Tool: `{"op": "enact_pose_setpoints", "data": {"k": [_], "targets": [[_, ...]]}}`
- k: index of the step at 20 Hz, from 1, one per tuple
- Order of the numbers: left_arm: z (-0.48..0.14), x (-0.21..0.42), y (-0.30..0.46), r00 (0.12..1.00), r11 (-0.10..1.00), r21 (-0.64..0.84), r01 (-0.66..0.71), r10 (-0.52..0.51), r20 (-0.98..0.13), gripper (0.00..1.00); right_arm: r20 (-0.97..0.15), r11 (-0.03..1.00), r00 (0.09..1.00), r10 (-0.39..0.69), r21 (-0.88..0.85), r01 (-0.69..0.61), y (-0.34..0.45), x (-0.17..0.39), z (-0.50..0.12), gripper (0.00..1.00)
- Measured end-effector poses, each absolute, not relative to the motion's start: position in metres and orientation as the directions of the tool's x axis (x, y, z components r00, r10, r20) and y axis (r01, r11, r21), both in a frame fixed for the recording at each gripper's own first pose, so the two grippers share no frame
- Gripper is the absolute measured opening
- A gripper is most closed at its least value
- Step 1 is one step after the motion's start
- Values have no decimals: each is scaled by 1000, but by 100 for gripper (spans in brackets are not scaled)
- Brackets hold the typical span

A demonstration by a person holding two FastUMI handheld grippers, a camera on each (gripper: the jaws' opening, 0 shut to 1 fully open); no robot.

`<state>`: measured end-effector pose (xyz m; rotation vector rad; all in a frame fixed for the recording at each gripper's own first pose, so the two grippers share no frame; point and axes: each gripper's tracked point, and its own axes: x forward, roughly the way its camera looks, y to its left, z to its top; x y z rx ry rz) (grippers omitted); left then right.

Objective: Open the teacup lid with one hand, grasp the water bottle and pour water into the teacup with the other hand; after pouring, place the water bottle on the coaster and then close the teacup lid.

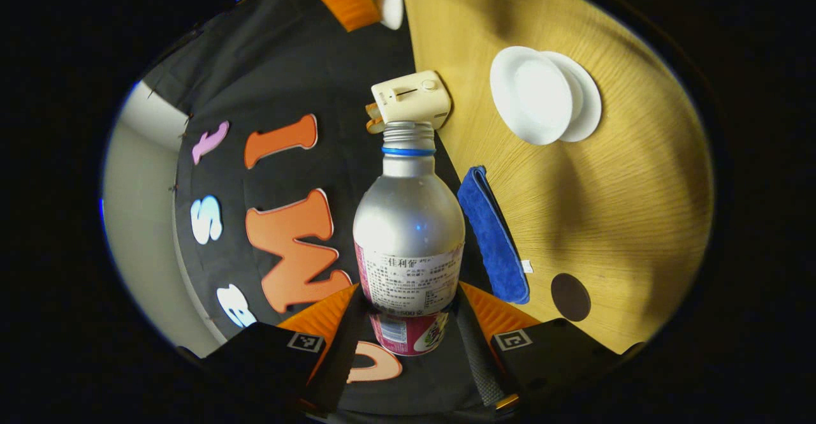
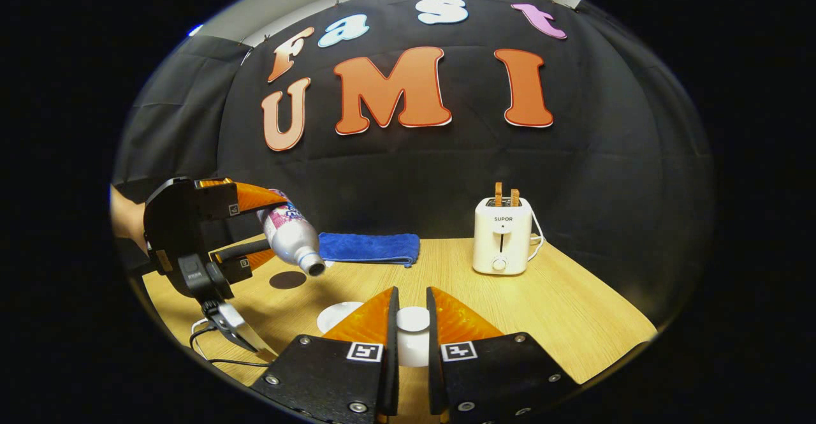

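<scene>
Silver bottle (image 1: 408, 233), cap off, pink-white label, tilted mouth-down, clamped in left gripper (image 1: 408, 322). Right gripper (image 2: 412, 322) low over table (image 2: 574, 309), pinching white lid (image 2: 413, 319).

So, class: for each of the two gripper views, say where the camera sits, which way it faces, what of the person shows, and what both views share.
Left gripper view: rides on the left gripper, rolled sideways, facing along the tilted water bottle toward the toaster and open teacup.
Right gripper view: rides on the right gripper, level, holding the white lid, facing the wall; a hand shows.
Shared: bottle, toaster, blue cloth, dark coaster, wooden table.
</scene>
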<state>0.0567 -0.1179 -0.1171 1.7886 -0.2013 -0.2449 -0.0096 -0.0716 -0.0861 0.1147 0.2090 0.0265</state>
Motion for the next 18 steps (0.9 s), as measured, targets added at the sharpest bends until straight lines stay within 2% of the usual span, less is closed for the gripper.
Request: {"op": "enact_pose_setpoints", "data": {"k": [5, 10, 13, 16, 18], "targets": [[-90, 61, -95, 969, 46, 999, -19, -246, 30, 81, -206, 992, 977, 46, 122, -21, -62, 2, -85, 19], [-81, 75, -58, 983, 379, 925, 10, -174, 61, 81, -201, 992, 978, 61, 121, -37, -46, 13, -81, 19], [-79, 89, -36, 991, 577, 817, 22, -118, 56, 80, -204, 991, 976, 70, 127, -45, -38, 19, -80, 19], [-77, 109, -14, 998, 770, 638, 10, -52, 47, 81, -198, 990, 977, 82, 127, -57, -28, 25, -79, 19], [-81, 113, -6, 999, 851, 525, 5, -30, 38, 81, -205, 990, 975, 91, 126, -66, -20, 31, -84, 19]]}}
